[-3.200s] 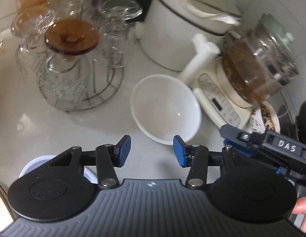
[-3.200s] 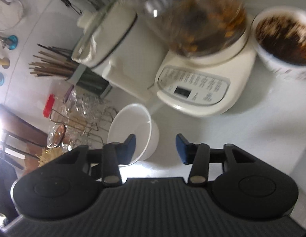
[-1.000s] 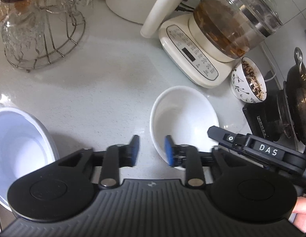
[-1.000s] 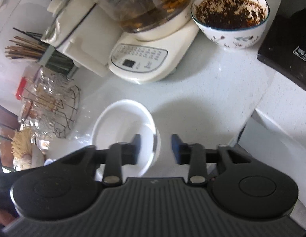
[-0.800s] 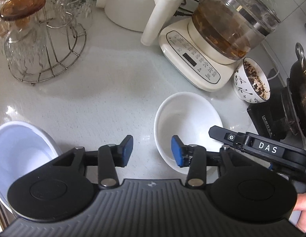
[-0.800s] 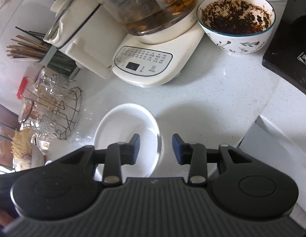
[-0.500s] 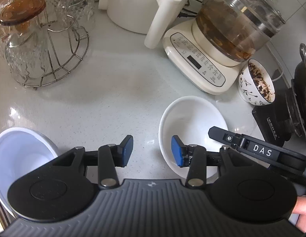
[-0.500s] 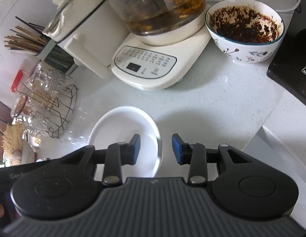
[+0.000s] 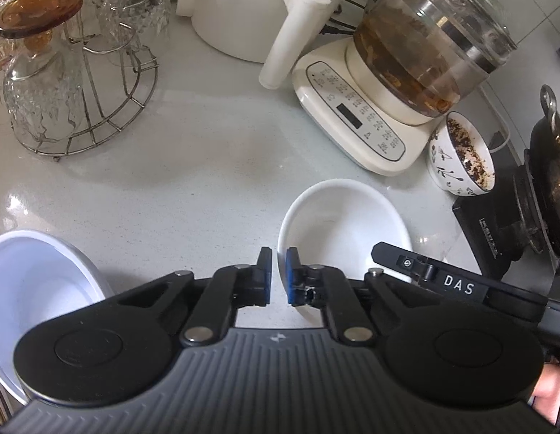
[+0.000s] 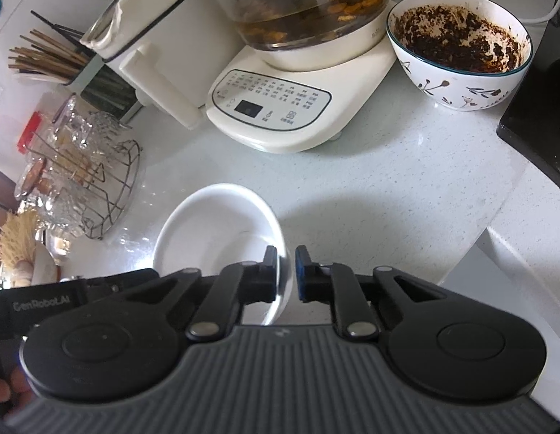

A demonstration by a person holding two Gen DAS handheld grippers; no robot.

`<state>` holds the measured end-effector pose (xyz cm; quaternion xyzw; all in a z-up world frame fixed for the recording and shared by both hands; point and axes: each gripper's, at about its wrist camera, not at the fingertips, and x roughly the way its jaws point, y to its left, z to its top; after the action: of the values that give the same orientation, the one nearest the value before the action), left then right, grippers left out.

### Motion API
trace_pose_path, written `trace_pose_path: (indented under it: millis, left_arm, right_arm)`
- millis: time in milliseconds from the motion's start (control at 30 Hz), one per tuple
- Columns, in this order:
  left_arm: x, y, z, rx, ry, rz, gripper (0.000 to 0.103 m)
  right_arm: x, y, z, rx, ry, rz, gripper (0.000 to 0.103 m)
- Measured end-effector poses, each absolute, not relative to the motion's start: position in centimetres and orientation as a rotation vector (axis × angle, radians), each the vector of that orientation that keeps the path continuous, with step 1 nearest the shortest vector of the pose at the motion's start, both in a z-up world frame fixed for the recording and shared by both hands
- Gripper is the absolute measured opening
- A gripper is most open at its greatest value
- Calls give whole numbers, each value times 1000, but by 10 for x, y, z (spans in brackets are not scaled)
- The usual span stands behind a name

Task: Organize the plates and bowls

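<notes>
Left wrist view: the left hand-held gripper (image 9: pixel 278 276) is clamped on the near-left rim of the white bowl (image 9: pixel 346 224), low and right of centre on the table (image 9: pixel 193 166). In the right wrist view, the right hand-held gripper (image 10: pixel 286 274) pinches the same bowl's right rim, below frame centre.

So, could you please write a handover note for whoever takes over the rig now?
The left gripper is shut on the white bowl at one rim; the right gripper is shut on its opposite rim.
The bowl sits on the counter before the kettle base.
A second white bowl waits far left; the soiled patterned bowl is untouched.
Grip done; lifting and stacking remain, probably.
</notes>
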<state>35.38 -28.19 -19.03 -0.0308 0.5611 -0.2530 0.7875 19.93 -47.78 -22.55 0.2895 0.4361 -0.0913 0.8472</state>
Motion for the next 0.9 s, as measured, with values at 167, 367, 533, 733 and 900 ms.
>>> trace_pose_path:
  millis: [167, 367, 533, 733, 900]
  left_arm:
    - [350, -283, -185, -49, 1217, -556, 8]
    - [346, -277, -173, -76, 1212, -567, 8]
    - [344, -270, -152, -103, 1195, -580, 8]
    - [340, -262, -124, -101, 1165, -576, 8]
    - [337, -252, -103, -111, 1149, -570, 8]
  right_arm:
    - [196, -479, -220, 625, 905, -191, 12]
    - [188, -479, -210, 647, 890, -190, 12]
    - [180, -475, -188, 643, 835, -189, 12]
    - [178, -466, -156, 627, 788, -165, 12]
    - [177, -460, -138, 632, 769, -144, 12]
